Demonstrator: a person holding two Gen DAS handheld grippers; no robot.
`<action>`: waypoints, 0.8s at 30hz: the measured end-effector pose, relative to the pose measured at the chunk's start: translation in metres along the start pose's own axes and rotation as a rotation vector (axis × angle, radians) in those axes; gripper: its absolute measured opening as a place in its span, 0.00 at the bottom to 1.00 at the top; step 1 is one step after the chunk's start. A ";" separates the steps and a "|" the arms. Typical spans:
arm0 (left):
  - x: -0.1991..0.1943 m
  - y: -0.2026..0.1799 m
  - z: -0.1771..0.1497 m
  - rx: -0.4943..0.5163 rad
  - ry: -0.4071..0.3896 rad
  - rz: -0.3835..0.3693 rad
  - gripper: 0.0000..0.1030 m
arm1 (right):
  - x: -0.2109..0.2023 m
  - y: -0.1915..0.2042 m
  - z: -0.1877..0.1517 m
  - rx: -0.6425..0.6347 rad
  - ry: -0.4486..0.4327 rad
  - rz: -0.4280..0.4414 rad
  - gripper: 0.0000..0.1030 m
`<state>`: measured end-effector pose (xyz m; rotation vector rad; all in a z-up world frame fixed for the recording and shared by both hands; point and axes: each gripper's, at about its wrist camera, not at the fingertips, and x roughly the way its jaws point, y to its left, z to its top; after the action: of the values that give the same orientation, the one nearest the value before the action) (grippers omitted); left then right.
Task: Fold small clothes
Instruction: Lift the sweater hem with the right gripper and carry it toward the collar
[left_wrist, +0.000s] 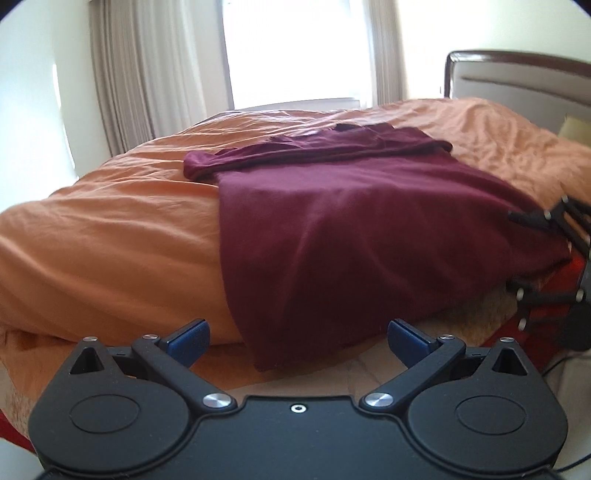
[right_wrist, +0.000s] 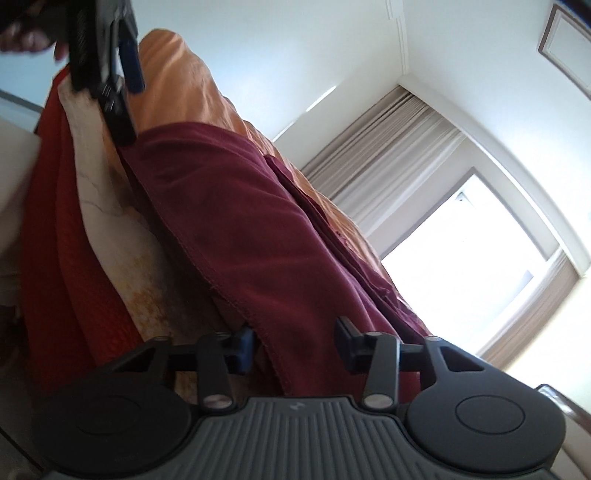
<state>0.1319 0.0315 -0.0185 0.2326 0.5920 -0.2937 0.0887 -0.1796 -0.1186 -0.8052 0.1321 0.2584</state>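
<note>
A maroon garment (left_wrist: 354, 221) lies spread on the orange bed cover (left_wrist: 110, 229), its near edge hanging over the bed's side. My left gripper (left_wrist: 298, 343) is open and empty, just short of the garment's hanging lower-left corner. My right gripper (right_wrist: 294, 345) is open, its jaws standing either side of the garment's hemmed edge (right_wrist: 236, 258) without closing on it. It also shows in the left wrist view (left_wrist: 546, 254) at the garment's right edge. The left gripper shows blurred at the top left of the right wrist view (right_wrist: 110, 70).
A red blanket (right_wrist: 55, 240) and a pale patterned sheet (right_wrist: 122, 251) hang below the orange cover. A headboard (left_wrist: 517, 74) stands at the right. Curtains (left_wrist: 147, 74) and a bright window (left_wrist: 295, 51) are behind the bed.
</note>
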 end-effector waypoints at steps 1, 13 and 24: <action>0.000 -0.005 -0.003 0.019 -0.002 -0.002 0.99 | -0.002 -0.003 0.003 0.017 -0.002 0.029 0.30; 0.017 -0.062 -0.015 0.099 -0.147 0.022 0.99 | -0.001 -0.092 0.030 0.463 -0.018 0.231 0.08; 0.048 -0.092 0.000 0.128 -0.259 0.246 0.99 | -0.009 -0.115 0.038 0.546 -0.002 0.279 0.08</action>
<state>0.1387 -0.0643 -0.0582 0.3811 0.2840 -0.1204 0.1130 -0.2302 -0.0108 -0.2415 0.2991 0.4624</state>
